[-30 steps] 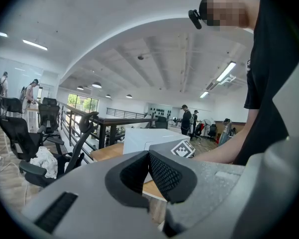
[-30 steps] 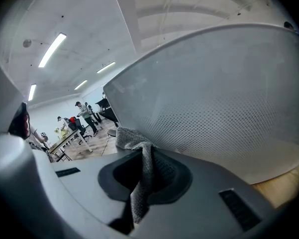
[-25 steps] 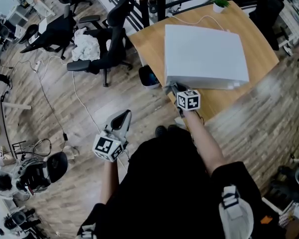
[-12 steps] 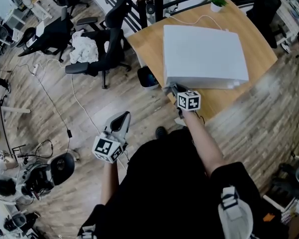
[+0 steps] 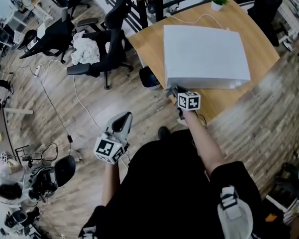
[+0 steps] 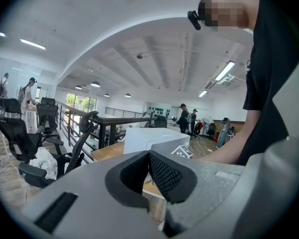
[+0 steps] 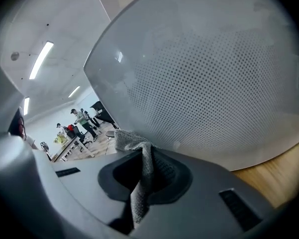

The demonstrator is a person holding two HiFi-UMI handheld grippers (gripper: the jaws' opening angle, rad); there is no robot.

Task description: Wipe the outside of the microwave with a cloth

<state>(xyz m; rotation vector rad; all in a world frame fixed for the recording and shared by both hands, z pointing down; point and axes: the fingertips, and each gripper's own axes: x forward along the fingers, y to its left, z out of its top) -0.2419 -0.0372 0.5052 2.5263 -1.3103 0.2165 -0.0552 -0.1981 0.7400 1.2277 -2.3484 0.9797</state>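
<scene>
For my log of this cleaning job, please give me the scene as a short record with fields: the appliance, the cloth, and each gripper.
microwave: white, on the wooden table, front toward the person
cloth: grey, pinched between the right jaws, right at the microwave's dotted door; contact cannot be told
right gripper: shut on the cloth, at the front lower left corner of the microwave
left gripper: jaws together, nothing between them, held low and away from the table
</scene>
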